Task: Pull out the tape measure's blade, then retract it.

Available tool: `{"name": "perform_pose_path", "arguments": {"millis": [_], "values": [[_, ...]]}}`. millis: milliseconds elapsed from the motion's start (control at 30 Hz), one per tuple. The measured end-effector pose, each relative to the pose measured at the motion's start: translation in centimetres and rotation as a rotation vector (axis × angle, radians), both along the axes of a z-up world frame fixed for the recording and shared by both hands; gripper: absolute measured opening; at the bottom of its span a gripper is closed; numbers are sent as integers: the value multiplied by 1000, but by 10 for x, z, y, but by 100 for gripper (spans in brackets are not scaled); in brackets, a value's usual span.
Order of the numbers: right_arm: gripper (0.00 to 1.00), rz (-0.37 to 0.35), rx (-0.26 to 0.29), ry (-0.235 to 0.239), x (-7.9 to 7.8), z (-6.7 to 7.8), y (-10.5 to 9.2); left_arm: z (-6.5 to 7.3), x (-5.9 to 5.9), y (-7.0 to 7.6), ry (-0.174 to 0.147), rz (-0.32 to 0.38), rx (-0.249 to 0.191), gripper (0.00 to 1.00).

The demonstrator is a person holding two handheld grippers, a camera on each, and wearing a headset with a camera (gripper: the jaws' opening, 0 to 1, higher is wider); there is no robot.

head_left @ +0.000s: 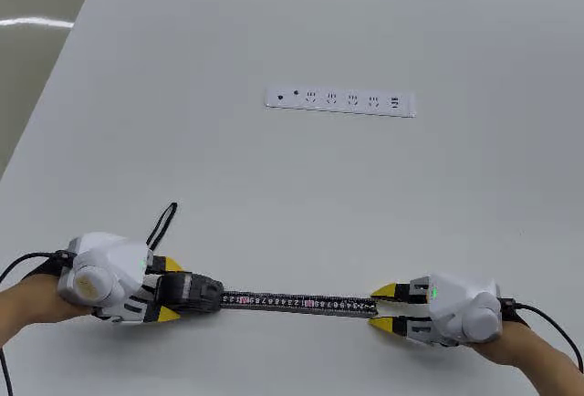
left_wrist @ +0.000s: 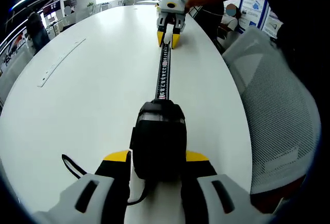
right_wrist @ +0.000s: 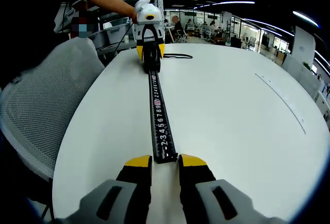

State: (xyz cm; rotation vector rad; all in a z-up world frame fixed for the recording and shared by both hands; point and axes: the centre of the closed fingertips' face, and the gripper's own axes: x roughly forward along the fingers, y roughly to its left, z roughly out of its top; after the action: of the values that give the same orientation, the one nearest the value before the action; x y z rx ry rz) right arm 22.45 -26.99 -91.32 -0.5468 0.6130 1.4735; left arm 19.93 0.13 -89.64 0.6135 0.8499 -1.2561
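Two grippers share the tape measure: the left gripper (head_left: 173,290) is clamped on the black tape measure case (head_left: 196,292), its yellow-tipped jaws squeezing the case's two sides. The right gripper (head_left: 383,307) has its jaws drawn in on the free end of the blade (head_left: 297,302), apparently pinching it by the edges. The blade runs straight from the case mouth ahead of the left jaws to the tips of the right jaws, lying flat on the white table (head_left: 274,177). With this much blade out, I judge the pull about done and the retract next. To do it well, the right gripper should travel along the blade's own line toward the case, low over the table. It should feed the tip in slowly rather than let go and allow a snap, while the left grip holds the case firm and unmoving. Both grippers lie low and roughly level, pointing at each other along the blade. A black strap (head_left: 162,223) trails beyond the left gripper, and a power strip (head_left: 339,100) lies well beyond the blade, far from both.
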Motion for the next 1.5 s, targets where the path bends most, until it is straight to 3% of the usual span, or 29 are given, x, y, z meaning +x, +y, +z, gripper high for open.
{"name": "perform_pose_path", "arguments": {"millis": [433, 900, 1200, 1500], "values": [[25, -14, -13, 11, -4, -1, -3, 4, 2, 0, -9, 17, -7, 39], [35, -55, -33, 13, -7, 7, -7, 16, 3, 3, -40, 63, -9, 41], [42, -106, -43, 9, -9, 15, -10, 23, -5, 9, -45, 127, -2, 45], [49, -178, -49, 10, -14, 22, -14, 30, -10, 10, -51, 208, -47, 51]]}}
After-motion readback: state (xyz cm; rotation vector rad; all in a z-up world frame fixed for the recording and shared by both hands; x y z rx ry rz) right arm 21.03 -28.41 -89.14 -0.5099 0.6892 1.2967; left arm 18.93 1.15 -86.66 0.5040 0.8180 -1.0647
